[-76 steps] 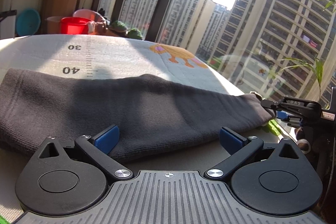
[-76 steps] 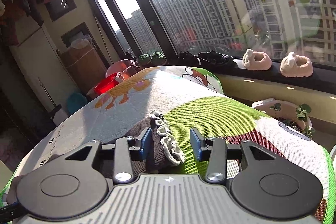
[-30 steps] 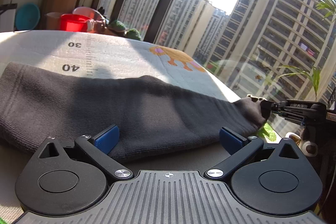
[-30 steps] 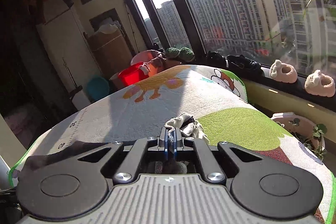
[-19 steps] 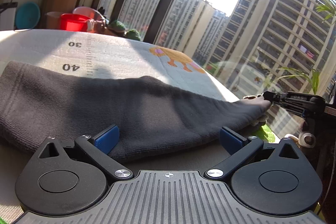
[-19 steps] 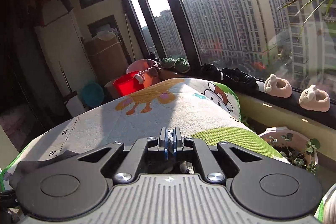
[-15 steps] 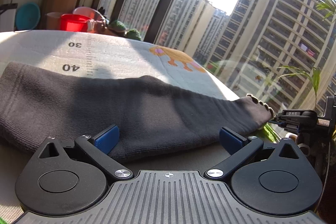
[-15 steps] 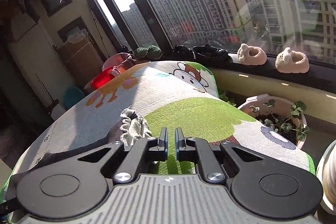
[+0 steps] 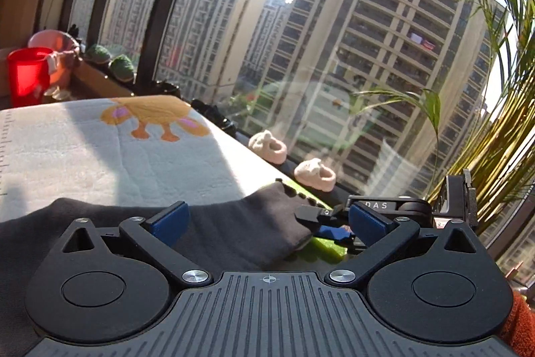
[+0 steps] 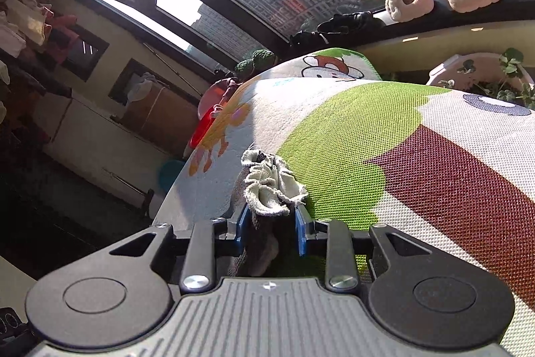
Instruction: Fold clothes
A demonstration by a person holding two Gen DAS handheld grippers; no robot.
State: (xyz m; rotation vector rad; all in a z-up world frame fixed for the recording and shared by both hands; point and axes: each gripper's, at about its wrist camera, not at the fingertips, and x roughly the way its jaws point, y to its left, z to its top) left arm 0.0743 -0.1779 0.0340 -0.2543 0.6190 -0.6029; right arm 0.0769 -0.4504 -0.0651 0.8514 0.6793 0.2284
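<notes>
the dark grey garment (image 9: 234, 233) lies on the patterned mat (image 10: 384, 156) covering the surface, its pale frilled cuff (image 10: 271, 186) at the mat's green patch. the right tongs (image 10: 271, 231) straddle that cuff, jaws opening, cloth between them. the left tongs (image 9: 267, 219), spread wide, hover over the garment's middle, gripping nothing.

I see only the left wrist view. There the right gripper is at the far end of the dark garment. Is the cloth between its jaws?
Observer: Yes. The pale frilled edge lies between the pads of the right gripper, and the jaws are opening.
Operator: What lies under that end?
Observer: The green patch of the mat, with a dark red stripe beside it.
</notes>
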